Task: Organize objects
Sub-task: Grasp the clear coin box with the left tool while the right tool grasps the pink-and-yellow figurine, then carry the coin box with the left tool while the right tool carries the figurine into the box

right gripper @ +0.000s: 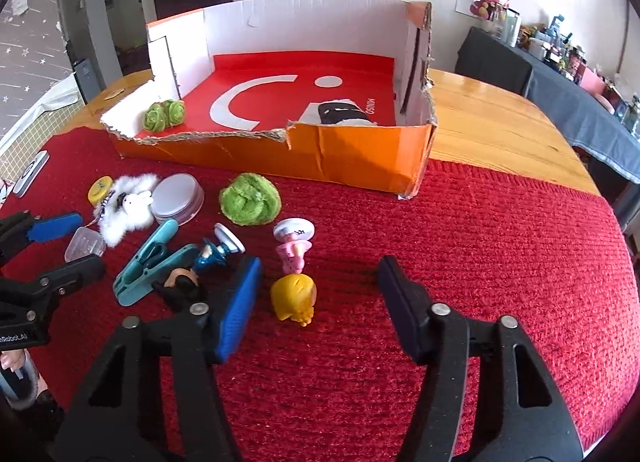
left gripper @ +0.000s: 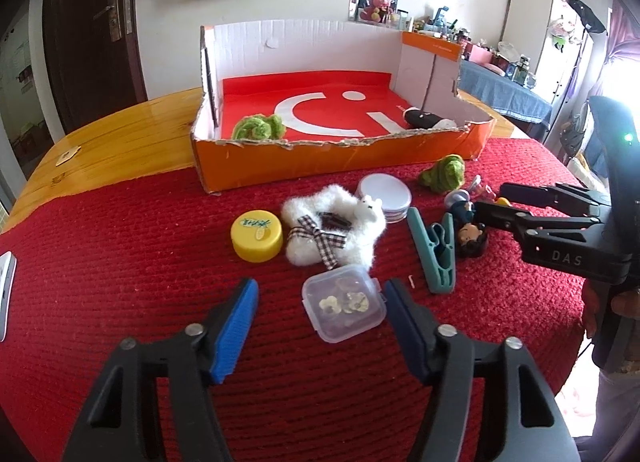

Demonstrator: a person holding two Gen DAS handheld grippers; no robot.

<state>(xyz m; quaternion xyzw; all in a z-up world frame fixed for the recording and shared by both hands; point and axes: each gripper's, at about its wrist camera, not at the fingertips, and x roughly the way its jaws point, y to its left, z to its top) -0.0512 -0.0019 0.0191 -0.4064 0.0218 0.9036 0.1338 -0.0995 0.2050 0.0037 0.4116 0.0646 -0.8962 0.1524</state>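
Observation:
An orange cardboard box (left gripper: 340,154) with a red floor holds a green knitted ball (left gripper: 258,127) and a black-and-white item (left gripper: 424,118). On the red cloth lie a clear plastic case (left gripper: 343,308), a yellow jar (left gripper: 257,235), a white fluffy toy (left gripper: 332,230), a silver tin (left gripper: 386,192), a teal clip (left gripper: 434,258), a dark-haired figurine (left gripper: 470,236) and a second green ball (left gripper: 444,174). My left gripper (left gripper: 320,310) is open, its jaws on either side of the clear case. My right gripper (right gripper: 318,298) is open around a yellow-headed pink figurine (right gripper: 294,294).
The box (right gripper: 360,158) stands at the far edge of the red cloth on a wooden table (right gripper: 500,130). A white device (left gripper: 6,294) lies at the cloth's left edge. A cluttered grey-covered table (right gripper: 580,74) stands behind.

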